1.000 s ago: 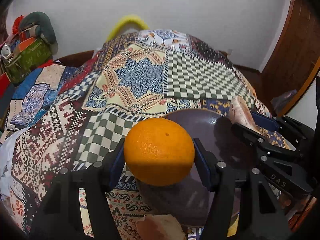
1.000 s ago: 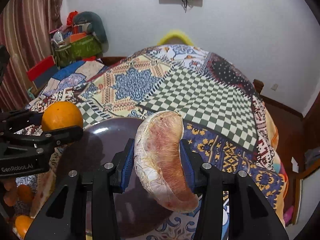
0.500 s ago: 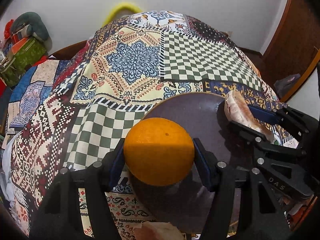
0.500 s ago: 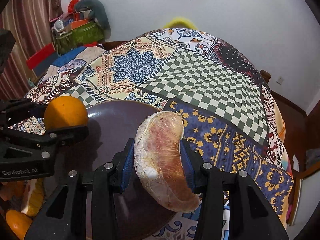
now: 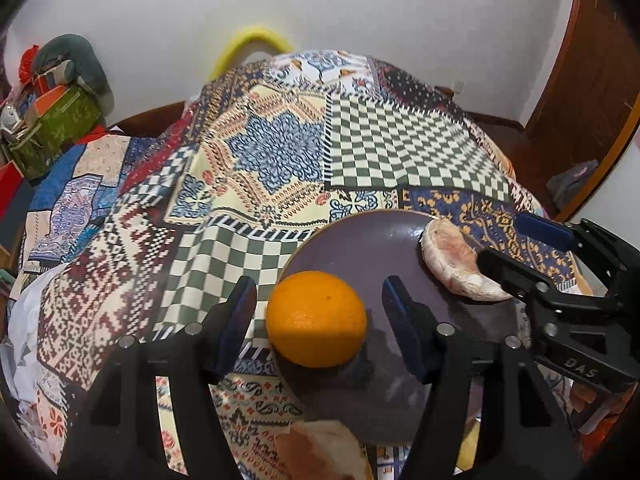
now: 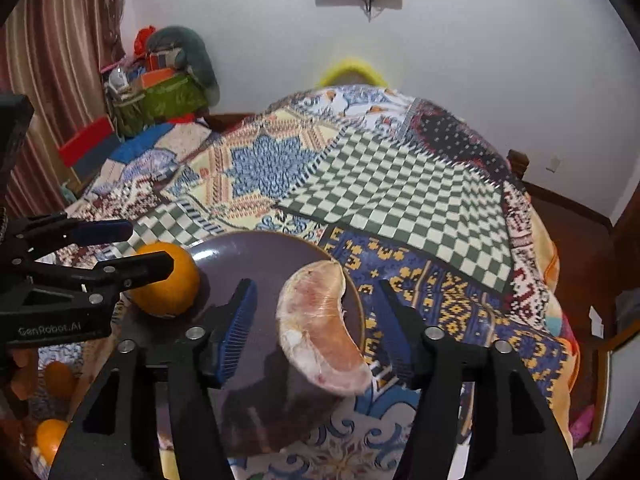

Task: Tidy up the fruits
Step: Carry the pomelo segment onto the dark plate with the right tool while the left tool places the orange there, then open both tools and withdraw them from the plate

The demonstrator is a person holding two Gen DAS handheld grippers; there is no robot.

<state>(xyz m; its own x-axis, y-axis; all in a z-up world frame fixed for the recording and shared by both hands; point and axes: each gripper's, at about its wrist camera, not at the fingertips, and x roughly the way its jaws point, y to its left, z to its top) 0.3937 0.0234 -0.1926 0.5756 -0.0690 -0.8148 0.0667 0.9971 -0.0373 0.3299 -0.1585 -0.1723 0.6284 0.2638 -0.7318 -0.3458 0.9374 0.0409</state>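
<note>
A dark purple plate (image 5: 360, 248) (image 6: 248, 256) lies on a patchwork blanket. An orange (image 5: 316, 320) (image 6: 168, 284) rests on the plate's left edge. My left gripper (image 5: 318, 292) (image 6: 140, 246) stands open around it, with a gap at each pad. A peeled pinkish pomelo segment (image 6: 320, 328) (image 5: 456, 264) lies on the plate's right rim. My right gripper (image 6: 316, 292) (image 5: 508, 248) straddles it with its jaws opening, and neither pad touches the segment.
Another peeled segment (image 5: 320, 452) lies just in front of the plate. Two more oranges (image 6: 52, 436) sit low at the left. The blanket (image 5: 280, 160) stretches away to a white wall. Clutter (image 6: 160, 92) is piled at the far left and a wooden door (image 5: 592, 80) stands at the right.
Both grippers have let go: the orange and the pomelo segment now rest on the plate with gaps beside the pads. Both grippers have drawn back a little.
</note>
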